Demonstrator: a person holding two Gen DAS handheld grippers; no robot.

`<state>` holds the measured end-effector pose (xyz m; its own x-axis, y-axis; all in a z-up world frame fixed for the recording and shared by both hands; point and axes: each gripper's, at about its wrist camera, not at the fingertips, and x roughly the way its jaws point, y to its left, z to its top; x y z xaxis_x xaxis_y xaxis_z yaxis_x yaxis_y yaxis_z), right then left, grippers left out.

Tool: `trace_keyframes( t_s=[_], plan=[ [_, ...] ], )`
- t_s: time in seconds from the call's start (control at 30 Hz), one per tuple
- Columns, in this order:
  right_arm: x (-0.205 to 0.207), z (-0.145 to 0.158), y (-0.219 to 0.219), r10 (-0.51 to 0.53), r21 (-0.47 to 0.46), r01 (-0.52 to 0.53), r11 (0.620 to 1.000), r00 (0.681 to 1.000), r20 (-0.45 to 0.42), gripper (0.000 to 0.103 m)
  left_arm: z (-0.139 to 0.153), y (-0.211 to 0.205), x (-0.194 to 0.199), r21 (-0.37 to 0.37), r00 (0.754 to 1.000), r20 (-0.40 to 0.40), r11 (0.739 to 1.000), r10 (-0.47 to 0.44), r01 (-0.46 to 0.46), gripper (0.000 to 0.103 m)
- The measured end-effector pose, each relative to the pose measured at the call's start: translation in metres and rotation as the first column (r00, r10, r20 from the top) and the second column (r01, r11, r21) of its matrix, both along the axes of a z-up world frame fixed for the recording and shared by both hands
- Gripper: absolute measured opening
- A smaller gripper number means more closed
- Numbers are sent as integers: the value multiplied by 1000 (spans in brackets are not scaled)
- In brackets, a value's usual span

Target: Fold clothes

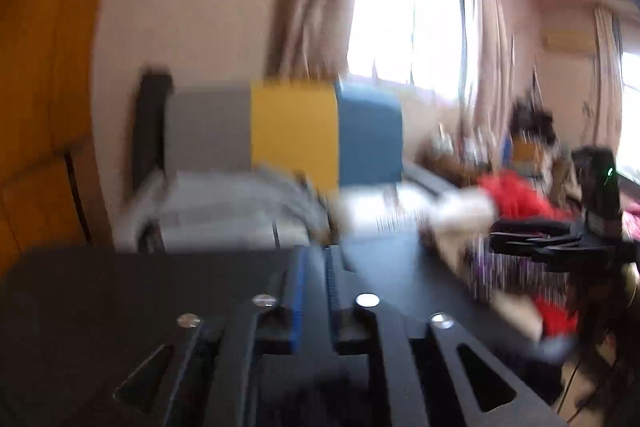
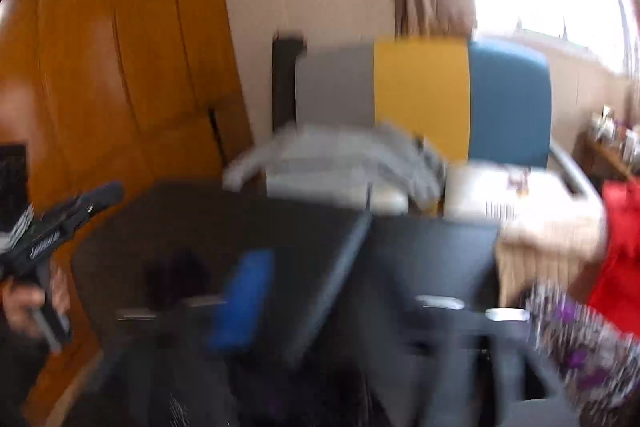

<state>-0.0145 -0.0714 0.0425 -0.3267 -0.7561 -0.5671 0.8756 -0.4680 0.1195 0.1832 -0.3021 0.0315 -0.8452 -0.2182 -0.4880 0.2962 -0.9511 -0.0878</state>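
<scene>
Both views are blurred by motion. In the left wrist view my left gripper (image 1: 314,263) shows blue-padded fingers (image 1: 298,291) close together, nothing visible between them, over a black surface (image 1: 120,287). My right gripper (image 1: 520,241) appears at the right of that view, near a purple-patterned garment (image 1: 500,275) and a red garment (image 1: 516,195). In the right wrist view my right gripper (image 2: 296,291) is smeared; one blue pad (image 2: 244,303) shows. The patterned garment (image 2: 584,347) lies at lower right, the red garment (image 2: 620,255) beside it. The left gripper (image 2: 60,223) sits at the left.
A sofa with grey, yellow (image 1: 294,131) and blue back panels stands ahead, with grey folded cloth (image 1: 240,199) on its seat. Wooden panelling (image 2: 100,67) is at the left. A curtained window (image 1: 404,11) and a cluttered shelf (image 1: 532,143) are at the right.
</scene>
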Motion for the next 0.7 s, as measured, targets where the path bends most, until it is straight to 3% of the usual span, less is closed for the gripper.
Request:
trace_keyframes(
  t_s=[0.1, 0.2, 0.27, 0.3, 0.33, 0.4, 0.43, 0.57, 0.7],
  plan=[
    [2, -56, 21, 15, 148, -26, 989, 997, 74, 93, -49, -9, -10, 39, 986, 161, 999, -34, 28, 24],
    [-4, -101, 29, 11, 268, -47, 962, 991, 134, 93, -84, -15, -31, 79, 951, 289, 993, -110, 91, 28],
    [-11, -120, 29, -8, 307, -41, 951, 987, 158, 93, -96, -9, -35, 91, 935, 320, 987, -152, 129, 38],
    [-16, -130, 26, -18, 321, -43, 946, 983, 183, 93, -100, -7, -40, 99, 925, 337, 984, -174, 149, 50],
    [-21, -140, 22, -24, 338, -52, 940, 976, 216, 93, -104, -7, -46, 105, 914, 358, 981, -193, 166, 56],
    [-26, -152, 15, -28, 373, -70, 925, 967, 252, 95, -114, -4, -56, 108, 885, 402, 972, -233, 207, 56],
    [-26, -156, 12, -24, 391, -78, 917, 968, 250, 100, -119, -5, -62, 105, 873, 424, 970, -242, 218, 57],
    [-18, -162, 7, 10, 429, -83, 900, 985, 171, 103, -147, -8, -74, 155, 817, 510, 963, -270, 222, 57],
    [-23, -163, 10, -7, 412, -71, 908, 983, 184, 103, -149, 1, -69, 151, 825, 496, 963, -271, 225, 55]
  ],
)
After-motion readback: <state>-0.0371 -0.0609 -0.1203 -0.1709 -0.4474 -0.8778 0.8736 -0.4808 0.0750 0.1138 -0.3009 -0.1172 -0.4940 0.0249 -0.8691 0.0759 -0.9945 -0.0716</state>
